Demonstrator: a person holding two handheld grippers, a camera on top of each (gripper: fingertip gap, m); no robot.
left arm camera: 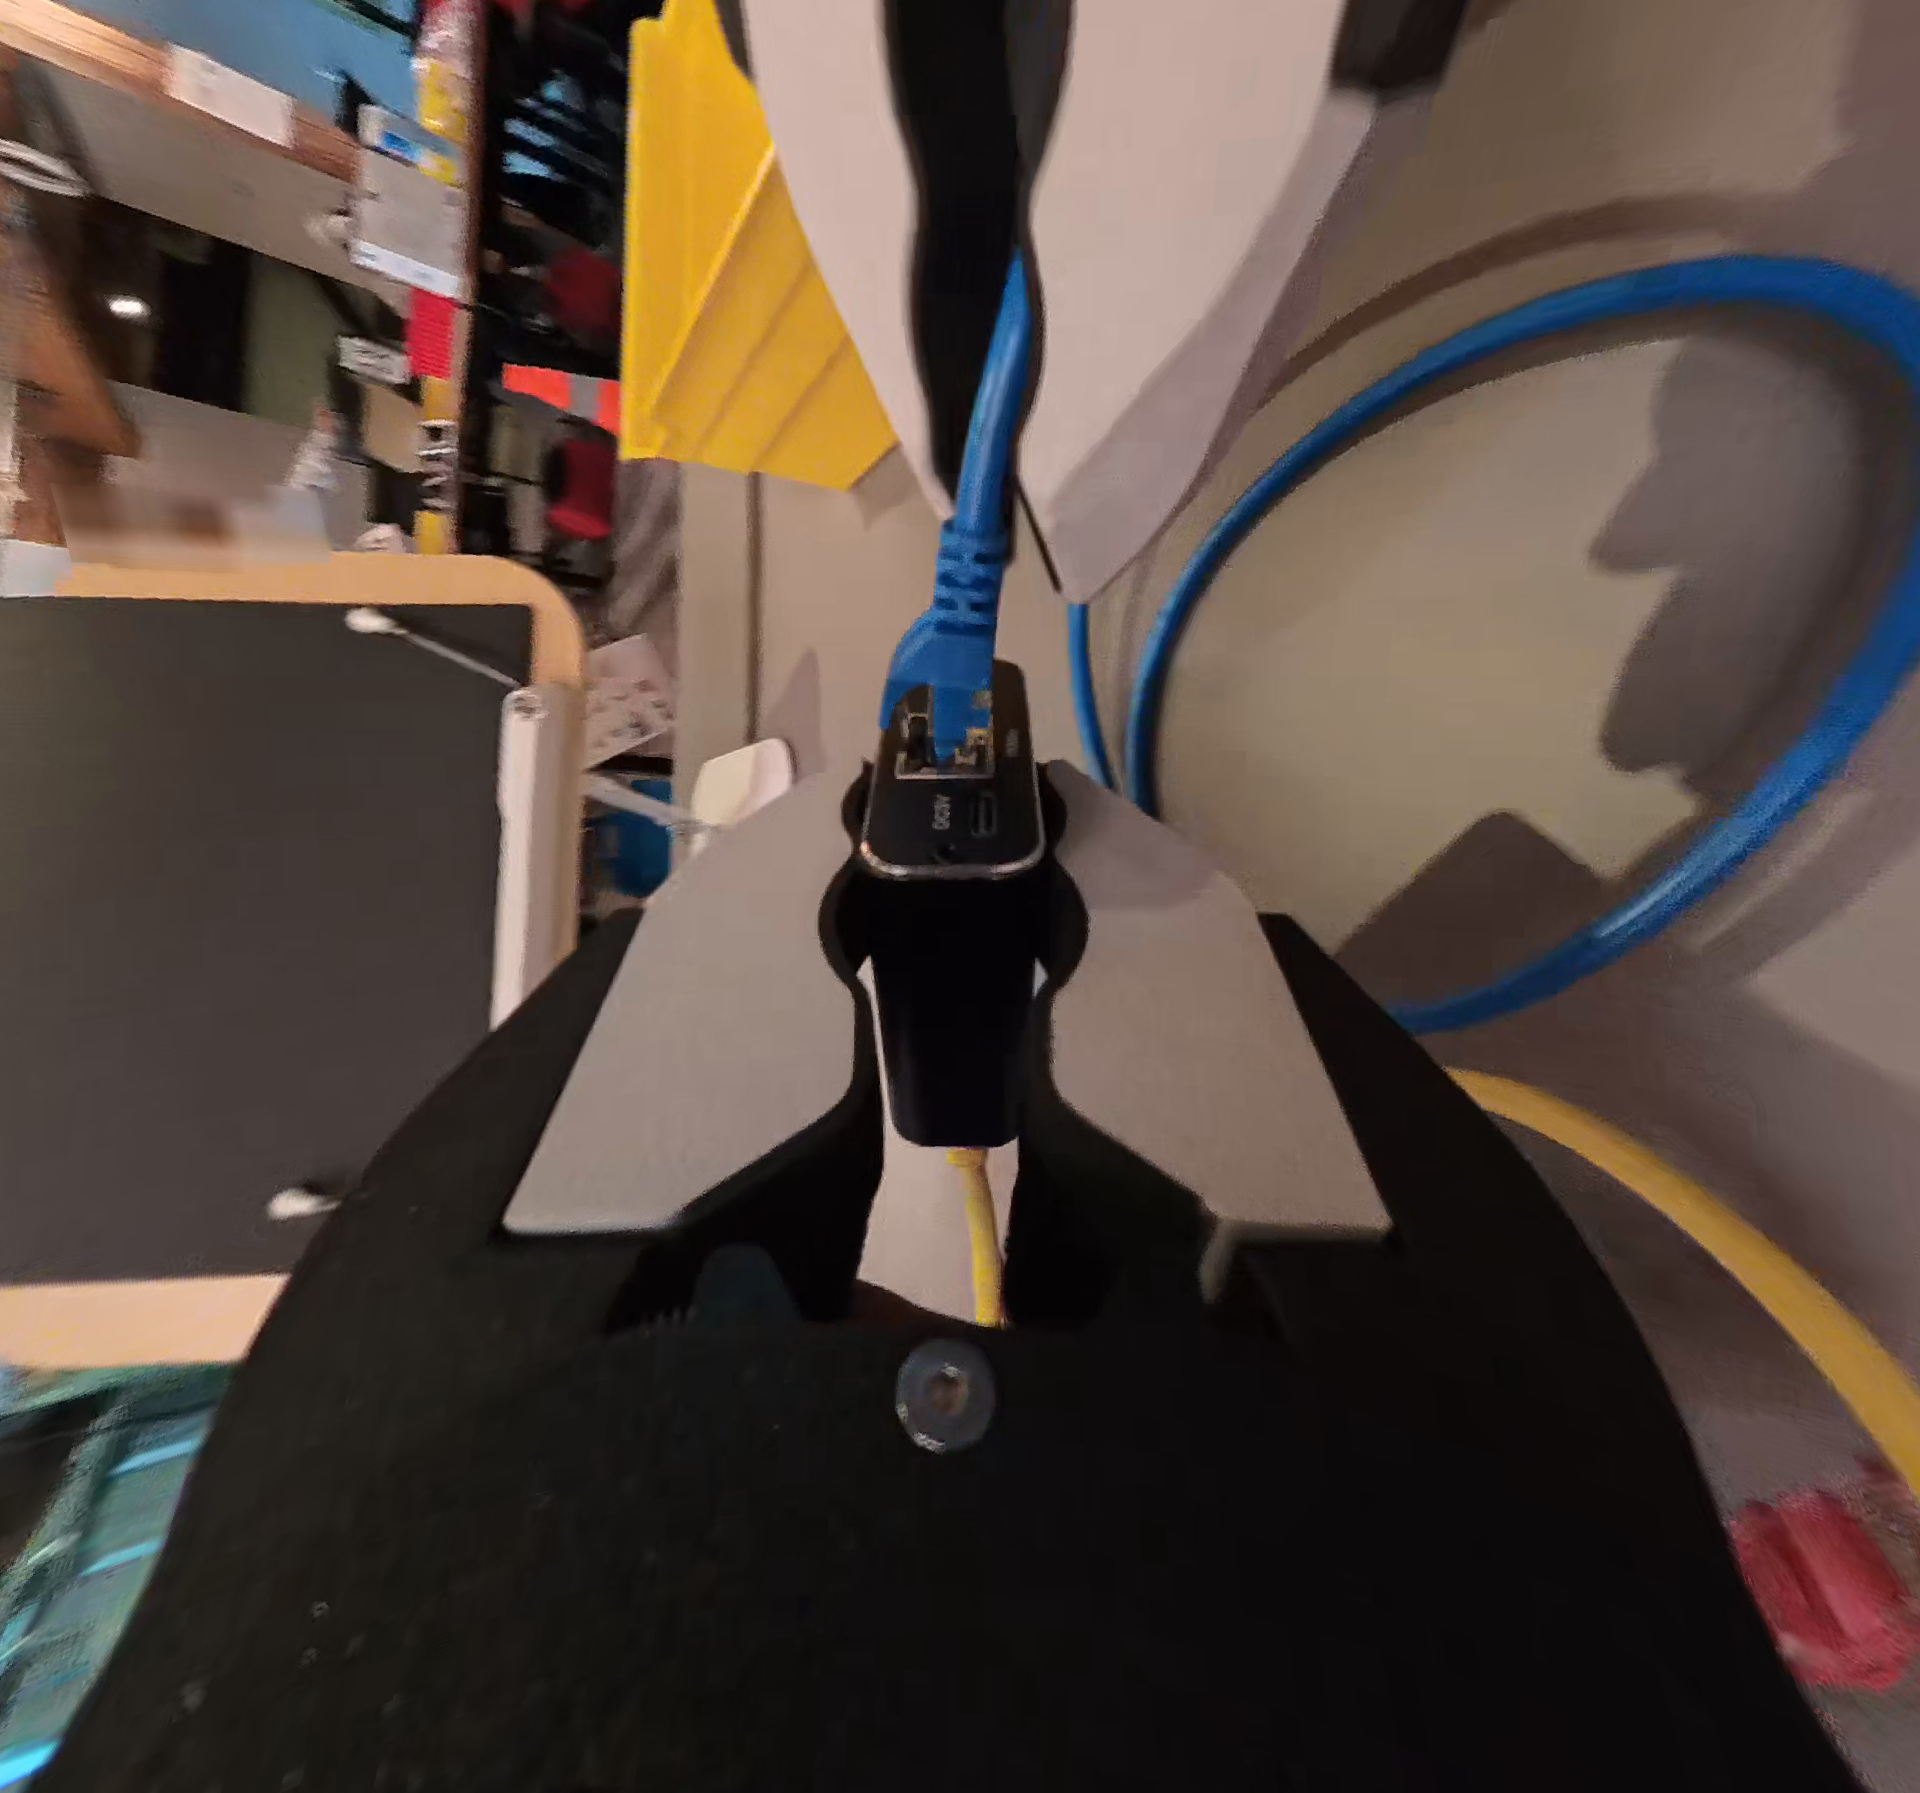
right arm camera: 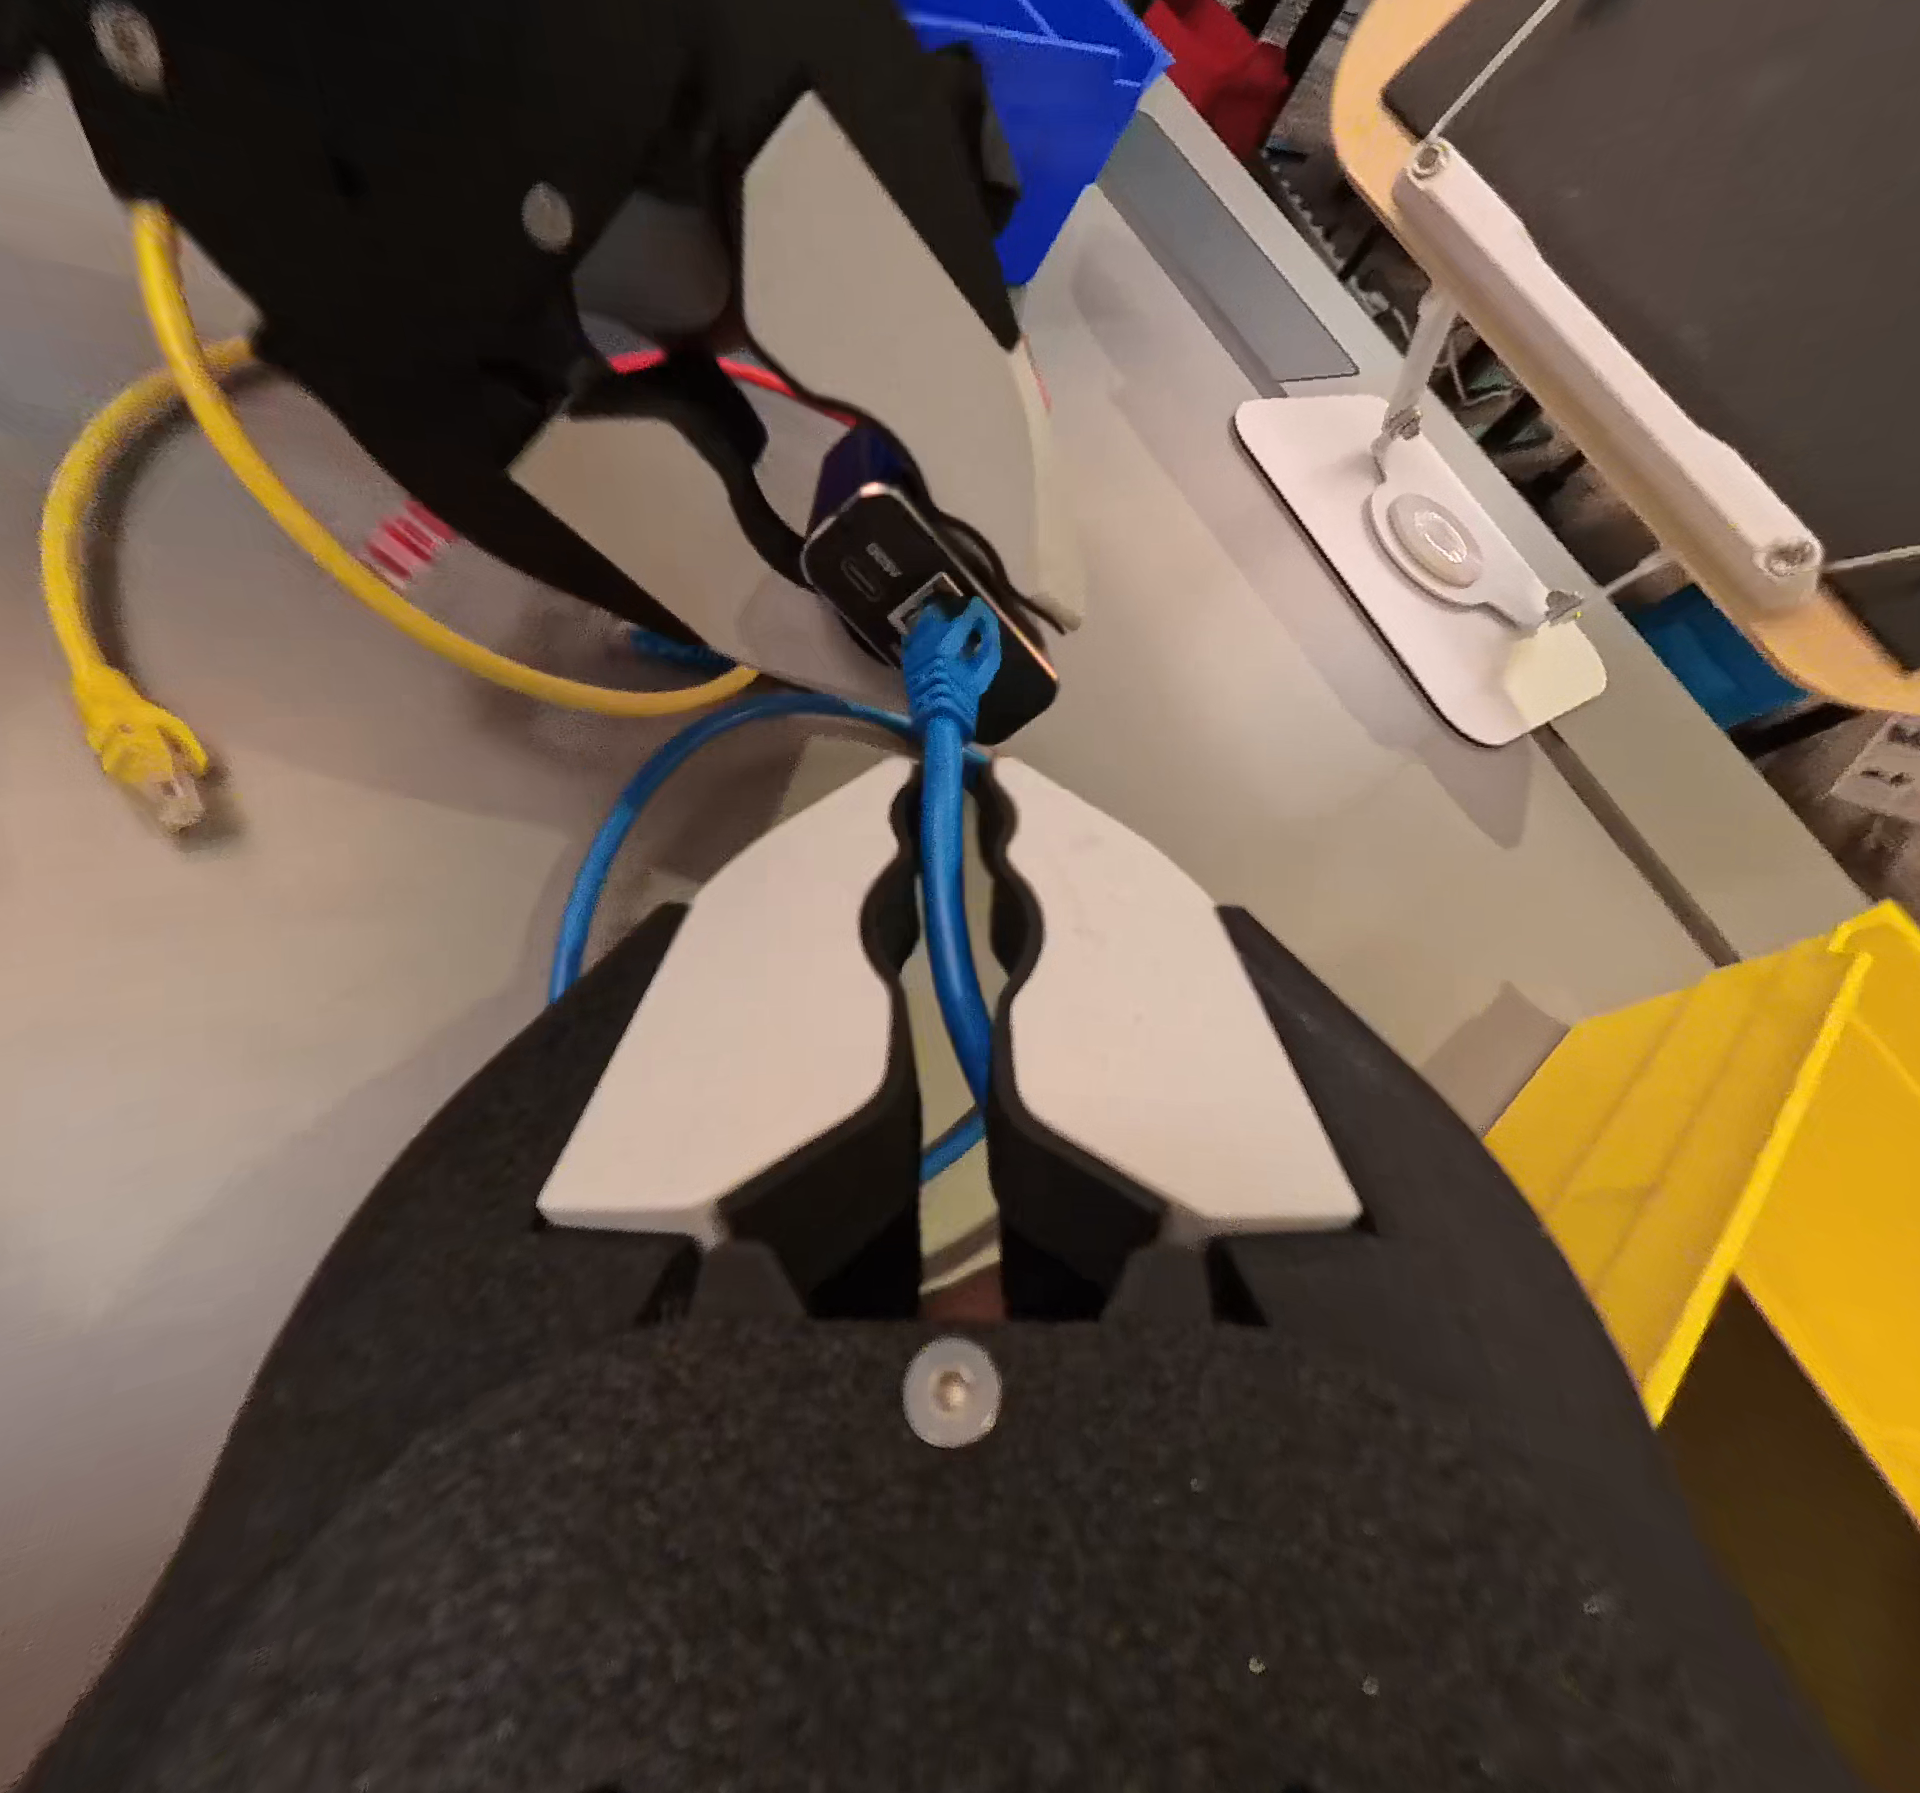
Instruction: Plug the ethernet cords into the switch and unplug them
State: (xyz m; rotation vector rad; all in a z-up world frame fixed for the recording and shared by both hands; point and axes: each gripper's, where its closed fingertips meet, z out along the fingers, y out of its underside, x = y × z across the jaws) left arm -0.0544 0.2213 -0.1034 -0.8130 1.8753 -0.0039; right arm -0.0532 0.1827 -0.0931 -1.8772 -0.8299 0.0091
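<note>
Two grippers meet nose to nose. The left gripper (left arm camera: 951, 870) is squeezed tight on the switch (left arm camera: 951, 824). The right gripper (right arm camera: 945, 808) pinches the blue cord (right arm camera: 951, 912), whose plug (right arm camera: 945, 663) sits straight ahead at the switch's port, lined up lengthwise with both.

Opposed close wrist views, sharing switch (left arm camera: 951, 813) (right arm camera: 925, 590)

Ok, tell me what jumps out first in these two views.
The blue cord stands out: its plug sits at a port of the small black switch, mid-frame in both views. The left tool is shut on the switch, the right tool on the cord. A yellow cord lies loose on the table, left in the right view.
</note>
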